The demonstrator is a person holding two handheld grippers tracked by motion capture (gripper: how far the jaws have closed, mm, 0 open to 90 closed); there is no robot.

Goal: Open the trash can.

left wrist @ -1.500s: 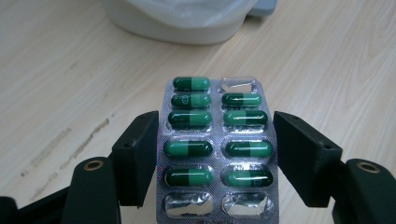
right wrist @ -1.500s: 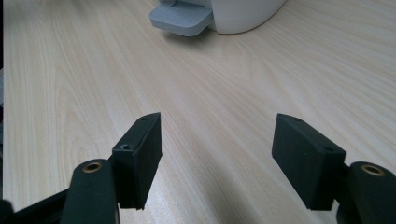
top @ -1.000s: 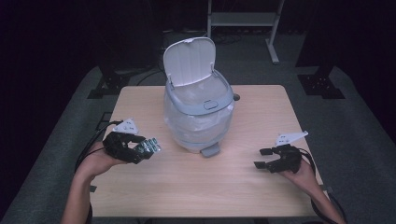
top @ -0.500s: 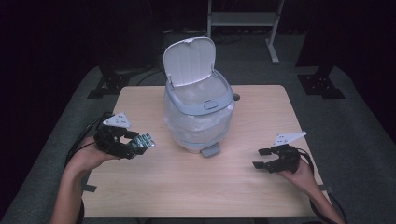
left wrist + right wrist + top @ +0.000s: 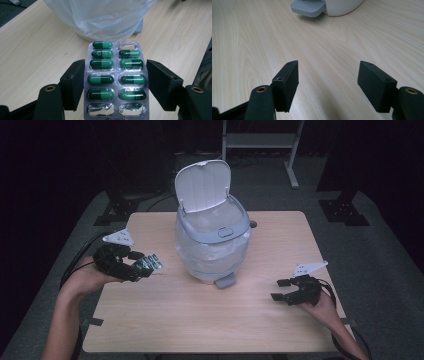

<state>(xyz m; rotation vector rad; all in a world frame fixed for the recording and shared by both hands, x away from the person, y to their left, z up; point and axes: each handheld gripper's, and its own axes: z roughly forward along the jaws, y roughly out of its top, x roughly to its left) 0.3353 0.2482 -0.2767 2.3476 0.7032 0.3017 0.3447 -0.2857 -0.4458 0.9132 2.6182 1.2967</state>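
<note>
The left hand-held gripper (image 5: 115,82) is clamped on a pill strip (image 5: 115,80), held above the surface (image 5: 200,320) beside the bin (image 5: 212,237), whose lid stands open. Pickup is done; dropping the strip in remains. The right hand-held gripper (image 5: 328,82) rests open, empty.

No lettering, label, brand or number can be read anywhere, not even on the blister pack (image 5: 116,80) of green capsules.

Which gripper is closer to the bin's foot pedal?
The right gripper, though not by much. It sits on the table to the right of the pedal. The left gripper, holding the pill pack, is farther off on the pedal's other side.
</note>
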